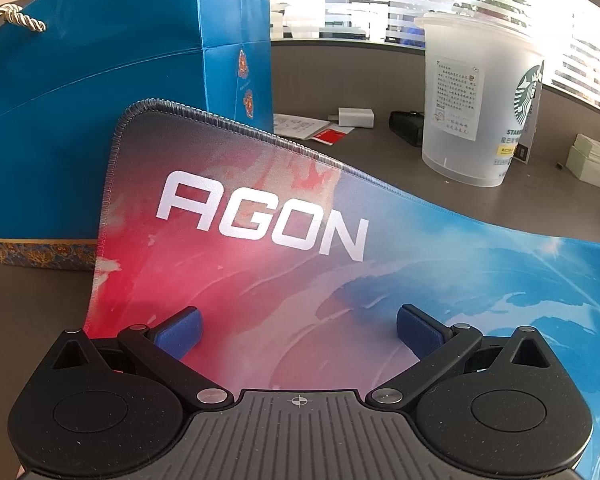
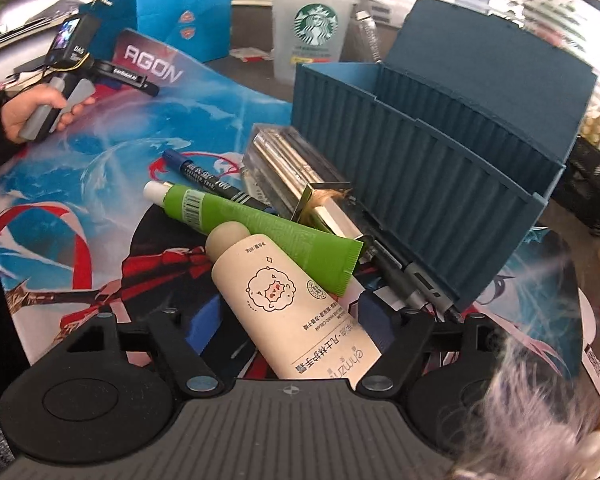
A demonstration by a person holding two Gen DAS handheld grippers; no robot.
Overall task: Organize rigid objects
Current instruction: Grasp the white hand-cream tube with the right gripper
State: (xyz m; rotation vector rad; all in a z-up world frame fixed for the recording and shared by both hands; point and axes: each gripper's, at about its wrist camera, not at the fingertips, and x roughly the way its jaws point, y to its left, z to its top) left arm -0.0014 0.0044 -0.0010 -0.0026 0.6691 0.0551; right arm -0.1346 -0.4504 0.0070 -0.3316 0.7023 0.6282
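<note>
Landmark: we place everything against the blue ribbed organizer box (image 2: 428, 168), which stands upright on the printed desk mat (image 2: 80, 200).
Right gripper (image 2: 292, 328): we see its jaws spread wide, one blue pad (image 2: 202, 326) on each side of the cream hand-cream tube (image 2: 288, 304); the right pad sits close against the tube, but we cannot tell whether it touches, and the left pad stands apart from it.
Cream tube: it lies in front of the box, cap pointing away from us, its crimped end between our jaws.
Green tube (image 2: 260, 228): it lies slantwise in front of the box, its flat end tucked partly under the cream tube's cap.
Marker pen (image 2: 216, 182): left of the box, behind the green tube.
Clear case with gold bars (image 2: 296, 172): it leans against the box's front wall.
Grey pens (image 2: 416, 280): flat along the foot of the box.
Left gripper (image 1: 298, 330): we hold it wide open over the mat's AGON corner, far left of the box, gripping nothing and touching nothing.
Starbucks cup (image 1: 476, 100): behind the box, on the desk.
Blue gift bag (image 1: 112, 92): far left of the box, behind the mat.
</note>
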